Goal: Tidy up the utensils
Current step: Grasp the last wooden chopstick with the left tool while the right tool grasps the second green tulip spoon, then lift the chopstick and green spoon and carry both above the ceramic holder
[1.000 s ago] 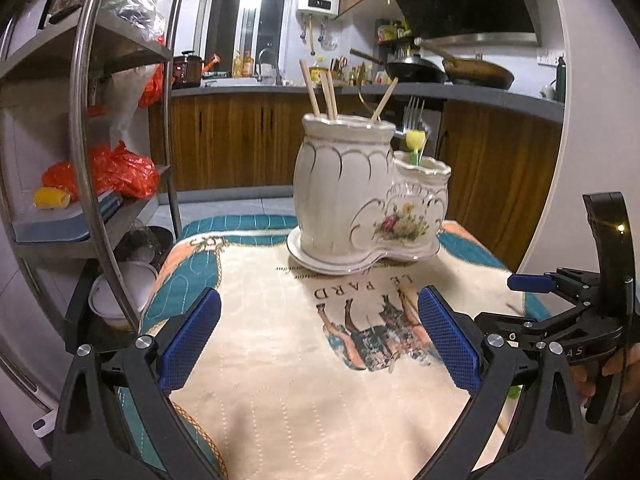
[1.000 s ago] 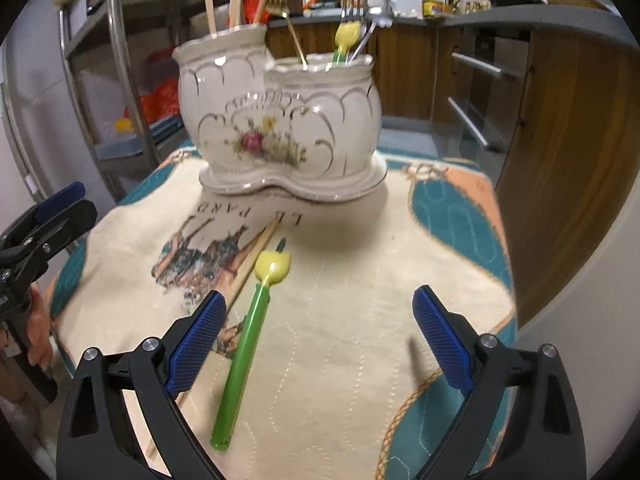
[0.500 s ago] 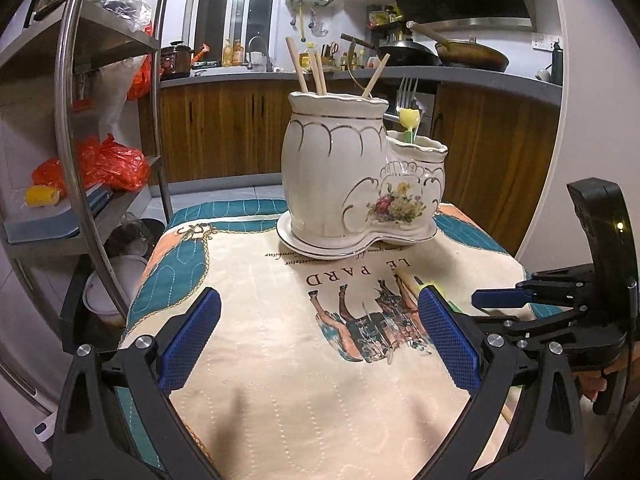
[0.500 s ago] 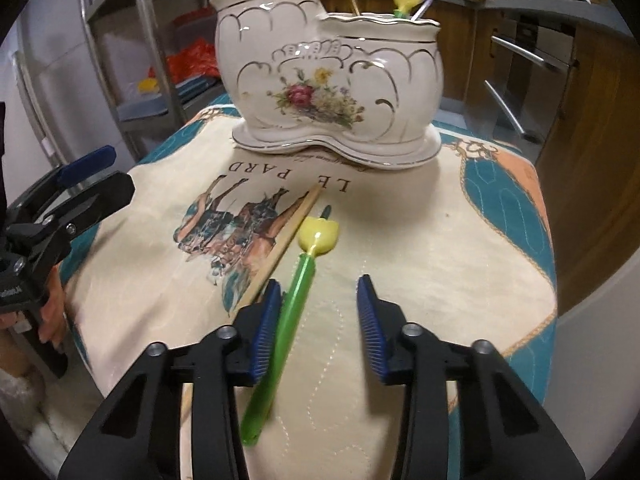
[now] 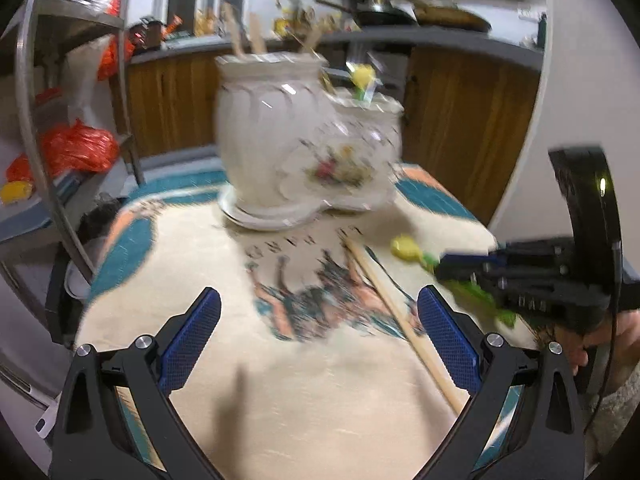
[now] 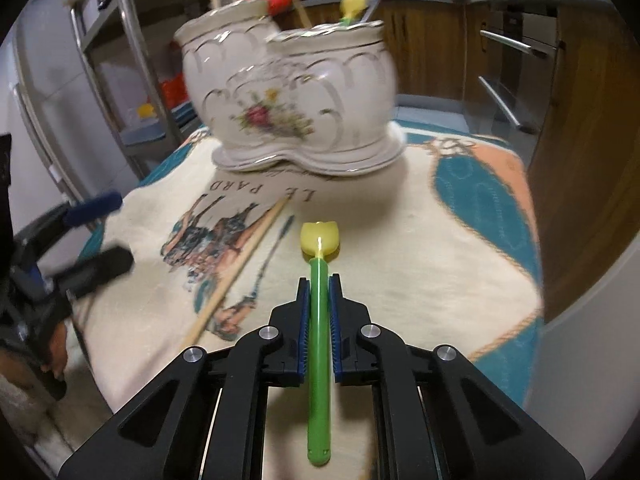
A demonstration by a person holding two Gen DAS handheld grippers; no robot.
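"LE PARD" (upside down), on tablecloth (image 6: 400, 264)

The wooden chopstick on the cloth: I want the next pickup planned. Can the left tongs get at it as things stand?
Probably yes. The left tongs stand open and empty, and the wooden chopstick lies bare on the cloth just ahead. The right tongs, shut on the green utensil, sit beside it, not over it.

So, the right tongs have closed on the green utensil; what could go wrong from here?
1. The right tongs pinch the thin, smooth handle of the green utensil, so it may pivot or slip when lifted.
2. The wooden chopstick lies close beside it and could be knocked.
3. The ceramic holder already holds utensils, so inserting this one may catch on them.
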